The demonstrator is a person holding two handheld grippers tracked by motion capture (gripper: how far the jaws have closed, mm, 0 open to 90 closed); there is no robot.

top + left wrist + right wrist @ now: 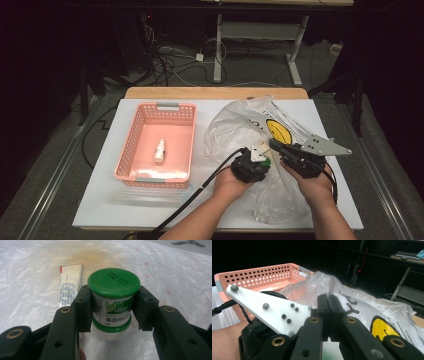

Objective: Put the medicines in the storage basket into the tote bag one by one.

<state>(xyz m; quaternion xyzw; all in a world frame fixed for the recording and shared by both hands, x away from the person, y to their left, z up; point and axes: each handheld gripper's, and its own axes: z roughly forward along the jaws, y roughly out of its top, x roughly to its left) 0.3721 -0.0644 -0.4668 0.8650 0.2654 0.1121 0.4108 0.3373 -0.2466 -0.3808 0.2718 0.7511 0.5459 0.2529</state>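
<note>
I had the left gripper (113, 312) clamped on a green-lidded jar (113, 300) at centre frame, inside the plastic bag (235, 127), a tube (70, 285) just left of it. My right gripper (328, 315) was pinched shut on the bag's film. The pink basket (134, 137) sat left of centre, with open table (100, 200) below it.
</note>
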